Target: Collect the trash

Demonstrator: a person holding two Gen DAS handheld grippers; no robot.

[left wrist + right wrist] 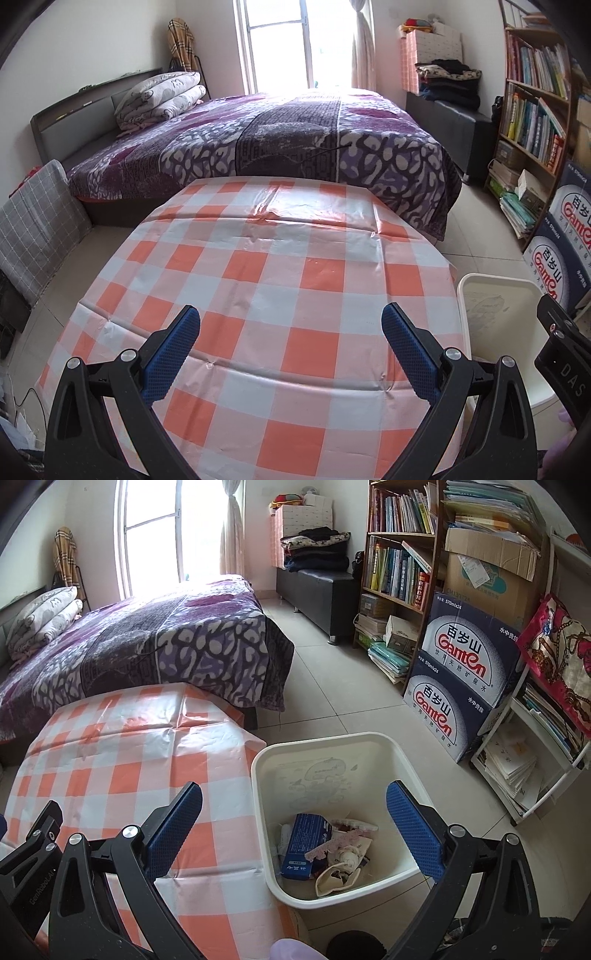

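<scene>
A white waste bin (332, 746) stands on the floor just right of the table, its rim also showing in the left wrist view (495, 282). Inside lie a blue carton (301, 845), crumpled pink and white paper (345, 843) and other scraps. My right gripper (294, 808) hangs open above the bin's near left side, nothing between its blue pads. My left gripper (291, 332) is open over the orange and white checked tablecloth (258, 266), which shows no trash. The body of the right gripper (561, 350) pokes in at the right edge of the left wrist view.
A bed with a purple patterned cover (258, 140) stands beyond the table. A bookshelf (399, 554), stacked Ganten water boxes (461, 672) and a white rack (535, 757) line the right wall. Tiled floor (332, 672) lies between bed and shelf.
</scene>
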